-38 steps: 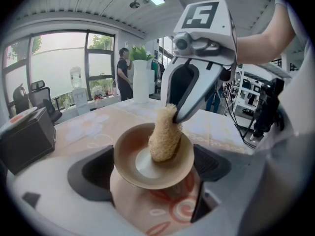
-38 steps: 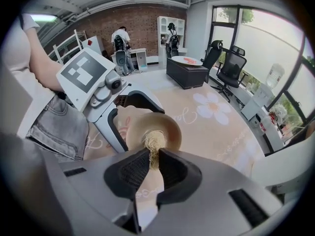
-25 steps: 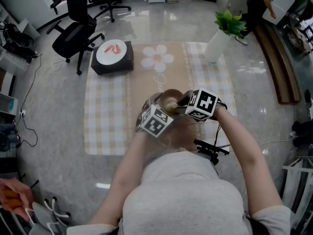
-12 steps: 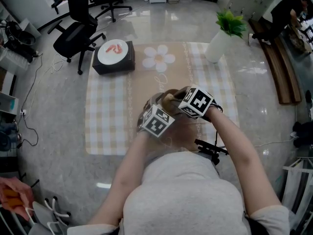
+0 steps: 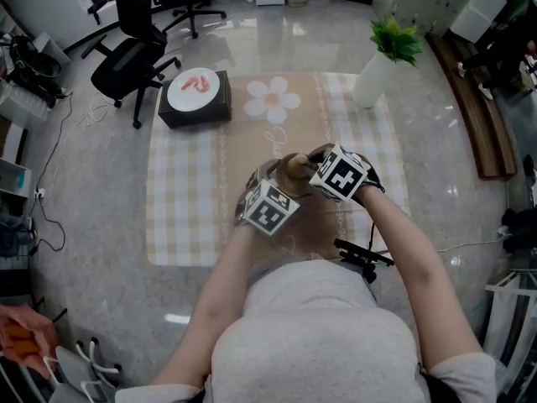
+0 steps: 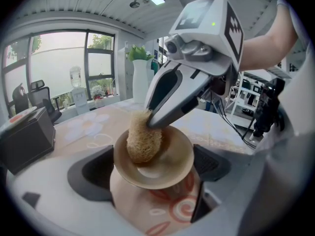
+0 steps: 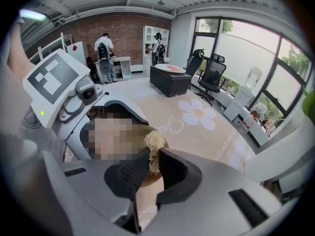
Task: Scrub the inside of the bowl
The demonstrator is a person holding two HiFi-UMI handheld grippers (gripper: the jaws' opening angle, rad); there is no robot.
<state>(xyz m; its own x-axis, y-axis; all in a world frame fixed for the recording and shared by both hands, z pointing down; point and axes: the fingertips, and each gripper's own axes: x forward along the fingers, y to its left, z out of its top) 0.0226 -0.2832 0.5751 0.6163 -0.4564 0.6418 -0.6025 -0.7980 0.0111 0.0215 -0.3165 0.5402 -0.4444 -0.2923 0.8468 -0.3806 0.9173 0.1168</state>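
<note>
Nearest, over the mat's (image 5: pixel 185 200) near edge, clamped between the jaws of the left gripper (image 6: pixel 150 176): the bowl (image 6: pixel 170 167), tipped with its mouth toward the right gripper (image 7: pixel 153 159). Pinched tight in that one: a fibrous scrubber (image 6: pixel 143 140), pressed against the bowl's inner wall close to the rim. Looks mid-scrub; no suds or dirt visible, so hard to judge how much remains. Farther off: a black box (image 5: pixel 200 112) bearing a plate (image 5: pixel 195 88) far left, a vase (image 5: pixel 373 78) far right.
</note>
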